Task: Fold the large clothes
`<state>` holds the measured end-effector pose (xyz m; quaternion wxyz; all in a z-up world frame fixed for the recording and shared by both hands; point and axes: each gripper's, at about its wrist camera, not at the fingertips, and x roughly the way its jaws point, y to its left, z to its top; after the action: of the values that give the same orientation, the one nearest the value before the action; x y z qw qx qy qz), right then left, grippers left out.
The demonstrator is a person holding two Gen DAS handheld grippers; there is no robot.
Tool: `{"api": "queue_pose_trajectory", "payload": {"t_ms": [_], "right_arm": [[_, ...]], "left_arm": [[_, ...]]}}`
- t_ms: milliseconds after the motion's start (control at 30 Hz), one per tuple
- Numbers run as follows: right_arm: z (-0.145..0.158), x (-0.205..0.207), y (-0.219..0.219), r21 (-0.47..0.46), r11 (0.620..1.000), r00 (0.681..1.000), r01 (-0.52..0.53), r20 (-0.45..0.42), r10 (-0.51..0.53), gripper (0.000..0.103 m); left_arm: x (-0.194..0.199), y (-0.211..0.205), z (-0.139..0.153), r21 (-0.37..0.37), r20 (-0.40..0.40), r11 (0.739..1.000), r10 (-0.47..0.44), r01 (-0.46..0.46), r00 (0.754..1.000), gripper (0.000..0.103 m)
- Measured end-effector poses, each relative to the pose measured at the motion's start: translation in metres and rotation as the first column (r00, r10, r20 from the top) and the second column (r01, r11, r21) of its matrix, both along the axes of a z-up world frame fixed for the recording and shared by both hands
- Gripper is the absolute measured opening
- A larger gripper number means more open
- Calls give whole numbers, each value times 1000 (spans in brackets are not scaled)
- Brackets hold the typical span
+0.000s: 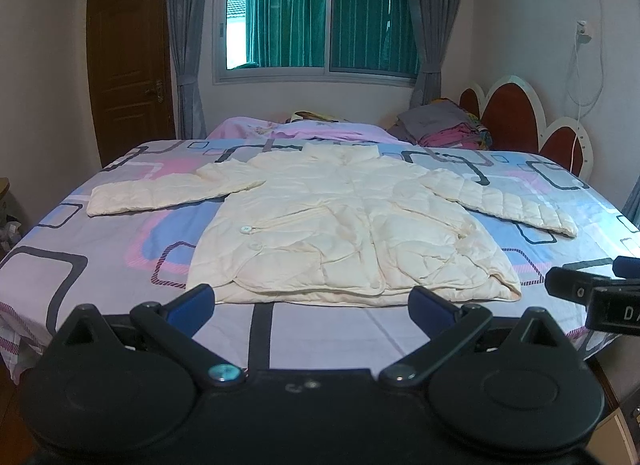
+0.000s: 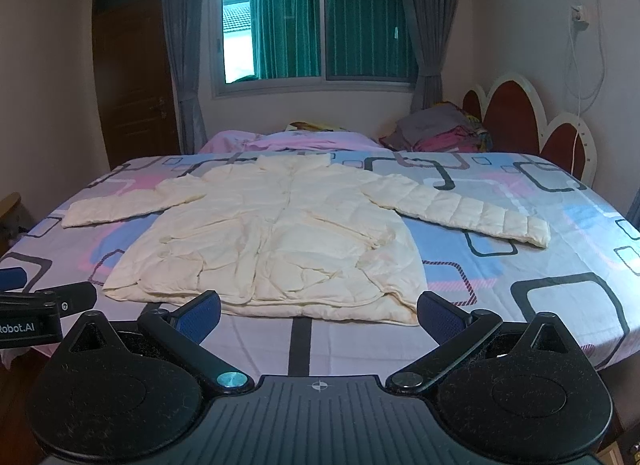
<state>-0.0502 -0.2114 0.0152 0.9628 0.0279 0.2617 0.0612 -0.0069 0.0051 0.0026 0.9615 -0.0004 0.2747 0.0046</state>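
A cream quilted jacket (image 1: pixel 344 225) lies flat and face up on the bed, collar toward the window, both sleeves spread out to the sides; it also shows in the right wrist view (image 2: pixel 276 241). My left gripper (image 1: pixel 310 301) is open and empty, hovering just in front of the jacket's hem. My right gripper (image 2: pixel 318 309) is open and empty, also just short of the hem, to the right of the left one. Each gripper shows at the edge of the other's view, the right gripper (image 1: pixel 600 293) and the left gripper (image 2: pixel 40 305).
The bed (image 1: pixel 80 261) has a patterned sheet of pink, blue and grey squares. A pile of folded clothes (image 1: pixel 444 125) and a pink quilt (image 1: pixel 304 131) lie at the far side. A red headboard (image 1: pixel 516 117) stands right, a wooden door (image 1: pixel 128 65) left.
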Motion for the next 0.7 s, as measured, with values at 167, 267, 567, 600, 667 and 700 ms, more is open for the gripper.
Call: {"api": "queue_pose_trajectory", "payload": {"t_ms": [167,267,567,600,667,700], "right_arm": [[0,0,0,-2,1000,1000,1,1,-1,103],[0,0,1,-2,1000,1000,0,1,0,103],[0,0,1,-1,1000,1000,1,1,-1,103],[0,0,1,-1,1000,1000,1,1,-1,103],[0,1,1,-2,1000,1000,2,-2,-2,103],[-1,2,1,-2,1000,1000,3,-2,-3,103]], "left_arm": [[-1,0,0,-1,0,1000,1,-1,1000,103],[-1,0,0,0,1,1000,1,-1,1000,103],[-1,0,0,-1,0,1000,1,-1,1000,103],[-1,0,0,0,-1,1000,0,0,1000,103],[0,0,-1,0,-3,1000,-1,1,1000,103],[2,-1,-1,2,-5,1000,-4,4,1000,103]]}}
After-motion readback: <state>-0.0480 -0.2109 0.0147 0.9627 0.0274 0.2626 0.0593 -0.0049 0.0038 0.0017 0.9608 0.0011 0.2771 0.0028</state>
